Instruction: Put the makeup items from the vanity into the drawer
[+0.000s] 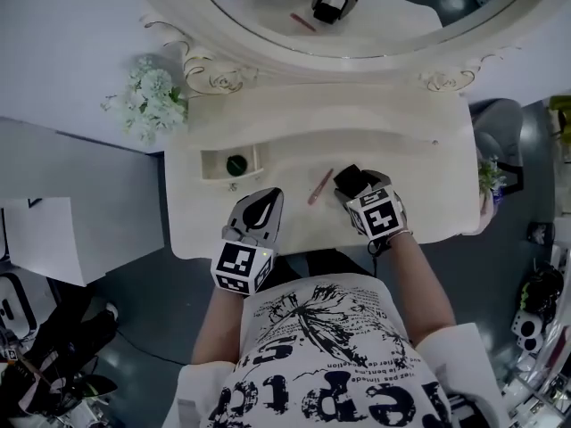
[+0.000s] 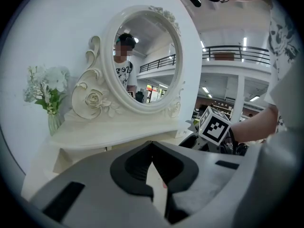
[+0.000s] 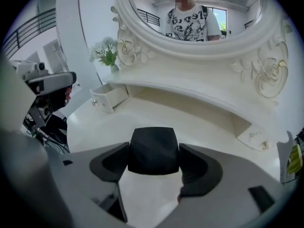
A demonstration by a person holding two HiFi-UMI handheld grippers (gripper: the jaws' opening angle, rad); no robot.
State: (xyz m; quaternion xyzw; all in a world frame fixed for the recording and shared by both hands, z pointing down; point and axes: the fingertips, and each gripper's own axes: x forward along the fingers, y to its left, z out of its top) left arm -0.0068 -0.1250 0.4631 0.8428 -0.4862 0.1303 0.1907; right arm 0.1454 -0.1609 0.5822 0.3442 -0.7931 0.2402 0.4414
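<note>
at the left of the vanity top [image 1: 419, 141], open drawer [image 1: 214, 165] with one dark round pot [image 1: 236, 163] already lying inside; just right of it, near the front edge, left gripper [image 1: 261, 203] pressed together on nothing. further right, thin pink stick [image 1: 319, 186] lying loose on the top, untouched, and just beside it right gripper [image 1: 357, 185] clamped on a black case [image 1: 351, 180], well apart from the drawer. judged about a third done: one item stowed, case in hand but not yet carried across, stick not yet picked up.
</note>
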